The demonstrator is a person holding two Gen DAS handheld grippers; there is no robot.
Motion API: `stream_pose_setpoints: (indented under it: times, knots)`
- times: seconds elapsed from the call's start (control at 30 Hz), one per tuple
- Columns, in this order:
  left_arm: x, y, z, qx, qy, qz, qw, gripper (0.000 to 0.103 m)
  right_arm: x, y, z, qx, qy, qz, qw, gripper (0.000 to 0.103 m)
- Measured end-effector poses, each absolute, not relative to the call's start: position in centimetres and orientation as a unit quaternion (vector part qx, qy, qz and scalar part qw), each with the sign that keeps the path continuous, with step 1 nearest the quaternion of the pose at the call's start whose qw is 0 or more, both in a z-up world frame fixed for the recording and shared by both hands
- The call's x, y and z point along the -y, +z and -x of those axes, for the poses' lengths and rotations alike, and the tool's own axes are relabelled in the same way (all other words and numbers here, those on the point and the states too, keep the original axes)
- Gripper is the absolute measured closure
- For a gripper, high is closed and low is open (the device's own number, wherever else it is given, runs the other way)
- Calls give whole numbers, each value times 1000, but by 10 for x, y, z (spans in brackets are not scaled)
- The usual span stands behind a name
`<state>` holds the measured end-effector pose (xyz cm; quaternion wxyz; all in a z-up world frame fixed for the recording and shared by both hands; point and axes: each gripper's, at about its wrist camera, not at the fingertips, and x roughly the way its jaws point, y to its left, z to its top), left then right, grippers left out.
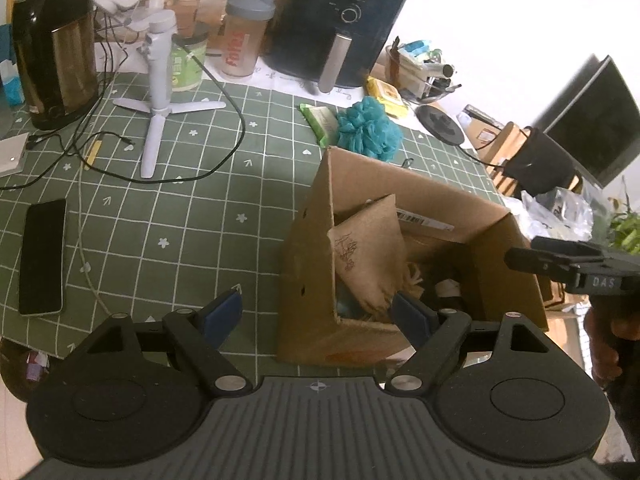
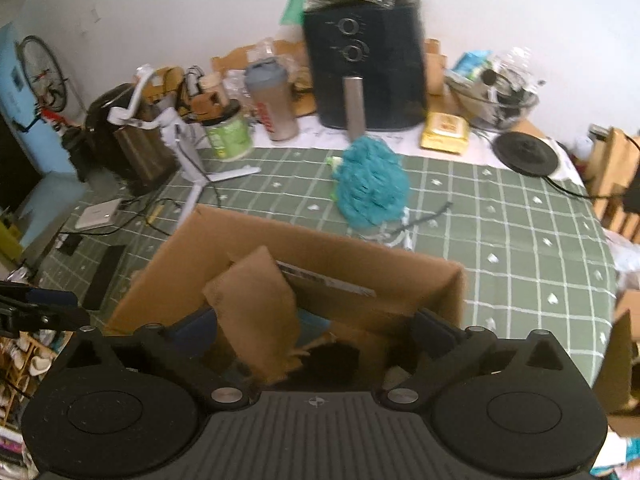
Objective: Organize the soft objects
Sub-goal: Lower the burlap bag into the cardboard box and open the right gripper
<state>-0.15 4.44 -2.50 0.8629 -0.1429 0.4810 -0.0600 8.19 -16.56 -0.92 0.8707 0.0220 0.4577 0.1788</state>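
An open cardboard box point(image 1: 408, 196) point(image 2: 328, 256) stands on the green checked tablecloth. A brown burlap cloth point(image 1: 368, 256) point(image 2: 256, 312) sticks up out of it, with other dark items below. A teal fluffy bath pouf point(image 1: 368, 128) point(image 2: 370, 184) lies on the table behind the box. My left gripper point(image 1: 316, 312) is open and empty, straddling the box's near left corner. My right gripper point(image 2: 312, 332) is open over the box, the burlap cloth standing between its fingers, loose. The right gripper also shows at the left wrist view's right edge point(image 1: 568, 268).
A black phone point(image 1: 42, 256), cables and a white tripod point(image 1: 160, 92) lie left of the box. A kettle point(image 1: 52, 44), shaker bottle point(image 1: 244, 32), air fryer point(image 1: 336, 24) and a green packet point(image 1: 320, 122) stand at the back. A black round base point(image 2: 524, 152) is at the right.
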Motion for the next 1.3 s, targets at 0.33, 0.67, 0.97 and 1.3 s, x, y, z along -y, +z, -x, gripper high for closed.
stream_pose_setpoints:
  times: [0.33, 0.67, 0.97, 1.3]
  knots:
    - [-22, -39, -23, -477, -91, 112, 867, 20, 196, -31, -69, -471, 119, -60, 872, 0]
    - [-2, -58, -29, -505, -118, 101, 849, 20, 201, -49, -66, -484, 134, -120, 857, 0]
    - [5, -58, -26, -508, -106, 101, 849, 20, 201, -49, -73, -478, 141, -112, 859, 0]
    - [-2, -47, -30, -503, -95, 108, 852, 20, 213, -43, -83, -473, 151, -108, 862, 1]
